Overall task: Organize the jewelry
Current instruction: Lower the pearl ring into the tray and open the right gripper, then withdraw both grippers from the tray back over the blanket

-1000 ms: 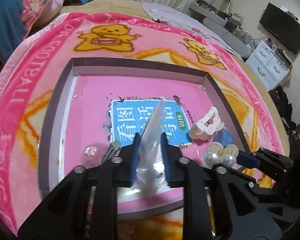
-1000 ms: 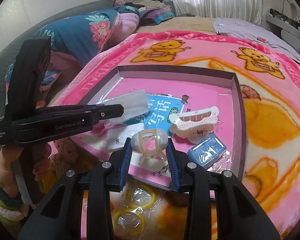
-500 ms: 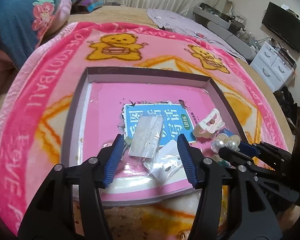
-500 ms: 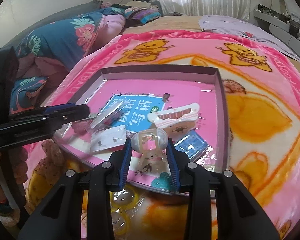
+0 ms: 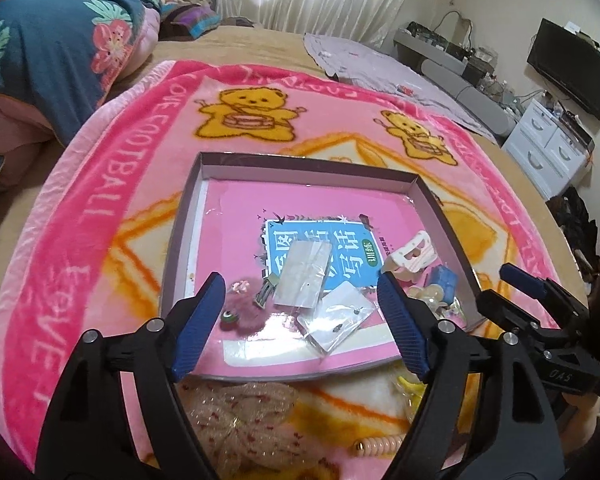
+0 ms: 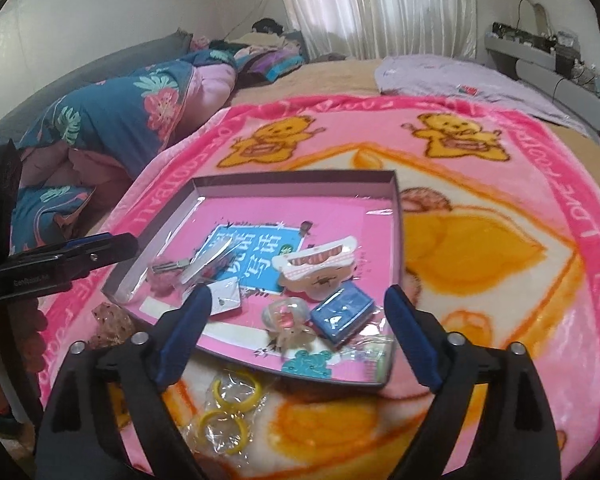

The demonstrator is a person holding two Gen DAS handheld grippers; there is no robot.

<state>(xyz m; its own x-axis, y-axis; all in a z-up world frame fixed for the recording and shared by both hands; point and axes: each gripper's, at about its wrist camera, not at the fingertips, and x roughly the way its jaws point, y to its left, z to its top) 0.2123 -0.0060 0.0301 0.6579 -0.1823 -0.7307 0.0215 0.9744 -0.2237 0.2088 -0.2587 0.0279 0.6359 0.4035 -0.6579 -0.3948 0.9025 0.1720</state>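
A shallow grey-walled tray (image 5: 308,168) with a pink floor lies on a pink bear blanket. My left gripper (image 5: 300,316) hangs over its near edge, jaws opening, with nothing between the pads. Beyond it two clear bags (image 5: 304,276) (image 5: 336,318) lie flat in the tray. My right gripper (image 6: 300,322) hovers above the tray's (image 6: 296,180) near right corner, jaws also opening and empty. A pearl hair clip (image 6: 286,316) lies on the tray floor just beyond its fingers. Beside it are a blue box (image 6: 342,310) and a white claw clip (image 6: 316,264).
A mesh bow (image 5: 240,408) and a spiral hair tie (image 5: 380,446) lie on the blanket in front of the tray. Bagged yellow rings (image 6: 232,404) sit there too. A fuzzy pink piece (image 5: 240,312) and a small metal clip (image 5: 264,290) rest in the tray's near left.
The left jaws let go of the clear bag, which now lies flat in the tray. The right jaws released the pearl clip into the tray. Both grippers drew back and up.
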